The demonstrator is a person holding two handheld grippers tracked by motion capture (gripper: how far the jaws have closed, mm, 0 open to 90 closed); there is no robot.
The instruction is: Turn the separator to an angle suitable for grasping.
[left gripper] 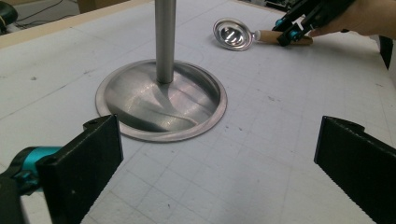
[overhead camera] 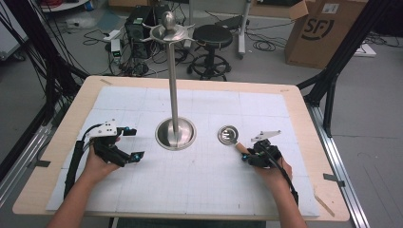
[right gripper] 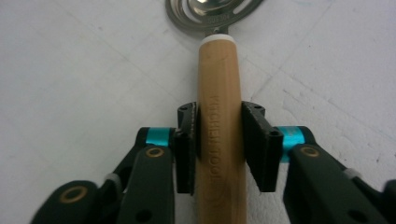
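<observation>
On the white gridded mat [overhead camera: 142,190], right of the tall steel stand [overhead camera: 176,133], lies a wooden-handled metal strainer [overhead camera: 229,135]. The right gripper [right gripper: 218,144] pinches its handle; the left gripper [left gripper: 215,163] stands spread, empty. Lifted by the handle's end, the bowl could droop and twist loose.

L gripper [left gripper: 217,163] jaws wide apart, low at 7 & 4 o'clock, nothing btwn them, just white grid mat [left gripper: 261,154]. Steel stand base [left gripper: 161,102] w/ upright pole [left gripper: 164,39] sits at 11 o'clock. Ladle [left gripper: 233,33] lies flat at 1 o'clock, wooden handle pointing to 3. R gripper [left gripper: 293,33], in a hand [left gripper: 366,16], is on that handle at 2 o'clock.
</observation>
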